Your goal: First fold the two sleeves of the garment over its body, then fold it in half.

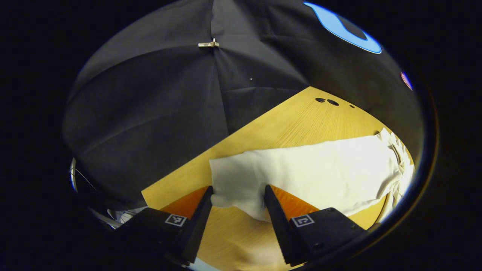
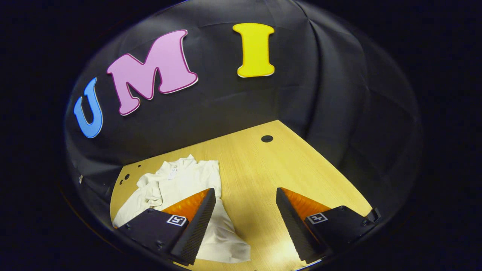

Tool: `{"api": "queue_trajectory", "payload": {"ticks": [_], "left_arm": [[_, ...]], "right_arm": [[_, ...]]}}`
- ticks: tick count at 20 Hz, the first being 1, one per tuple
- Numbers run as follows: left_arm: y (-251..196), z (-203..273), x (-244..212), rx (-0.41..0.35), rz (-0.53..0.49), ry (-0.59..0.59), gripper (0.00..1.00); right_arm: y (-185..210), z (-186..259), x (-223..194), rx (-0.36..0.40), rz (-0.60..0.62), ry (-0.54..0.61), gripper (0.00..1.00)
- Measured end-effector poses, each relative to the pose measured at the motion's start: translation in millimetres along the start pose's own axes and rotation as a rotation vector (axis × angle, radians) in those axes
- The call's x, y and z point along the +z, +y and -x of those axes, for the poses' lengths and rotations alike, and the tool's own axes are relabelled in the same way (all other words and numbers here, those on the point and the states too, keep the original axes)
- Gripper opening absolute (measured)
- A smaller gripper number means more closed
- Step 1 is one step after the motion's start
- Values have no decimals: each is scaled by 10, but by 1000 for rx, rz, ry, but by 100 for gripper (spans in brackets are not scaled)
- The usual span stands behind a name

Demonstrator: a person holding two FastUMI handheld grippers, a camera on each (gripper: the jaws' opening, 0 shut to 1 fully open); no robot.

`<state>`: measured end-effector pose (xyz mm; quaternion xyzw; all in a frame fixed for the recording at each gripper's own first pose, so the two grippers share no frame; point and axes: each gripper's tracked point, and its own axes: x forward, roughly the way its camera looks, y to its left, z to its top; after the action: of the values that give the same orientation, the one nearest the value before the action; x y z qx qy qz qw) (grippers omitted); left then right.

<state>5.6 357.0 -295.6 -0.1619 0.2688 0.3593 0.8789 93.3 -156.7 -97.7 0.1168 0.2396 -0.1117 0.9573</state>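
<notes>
A white garment (image 1: 320,169) lies along the wooden table (image 1: 293,124), stretching from the middle to the right, where its far end is rumpled. My left gripper (image 1: 238,188) is open, low over the table, and the garment's near end lies between its fingers (image 1: 276,210). In the right gripper view the garment (image 2: 180,177) lies at the left with its collar towards the wall and a bunched sleeve on its left side. My right gripper (image 2: 245,190) is open over bare table (image 2: 271,169). Its left finger (image 2: 199,218) overlaps the garment's right edge.
The black cloth wall closes the table's far sides, with a small clip (image 1: 209,44) pinned on it. Small round holes (image 1: 327,101) mark the tabletop, and one hole (image 2: 267,138) sits near the far edge. Pale objects (image 1: 113,214) show beyond the table's left corner.
</notes>
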Motion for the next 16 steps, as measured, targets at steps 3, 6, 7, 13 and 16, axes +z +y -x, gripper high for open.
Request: {"api": "queue_trajectory", "payload": {"ticks": [3,6,7,13,16], "left_arm": [[-157,-45,12,-59,-60,-12,55],[-249,-58,41,-64,-90,-10,26],[-260,-55,51,-63,-91,-10,23],[-495,-3,120,-113,-95,13,8],[-679,93,336,-135,-81,-26,8]], "right_arm": [[-141,40,-108,-17,-19,14,98],[-258,125,-174,-25,-29,22,99],[-297,145,-176,-27,-31,25,99],[-487,233,-117,-49,-37,8,99],[-557,250,-86,-51,-49,1,98]]}}
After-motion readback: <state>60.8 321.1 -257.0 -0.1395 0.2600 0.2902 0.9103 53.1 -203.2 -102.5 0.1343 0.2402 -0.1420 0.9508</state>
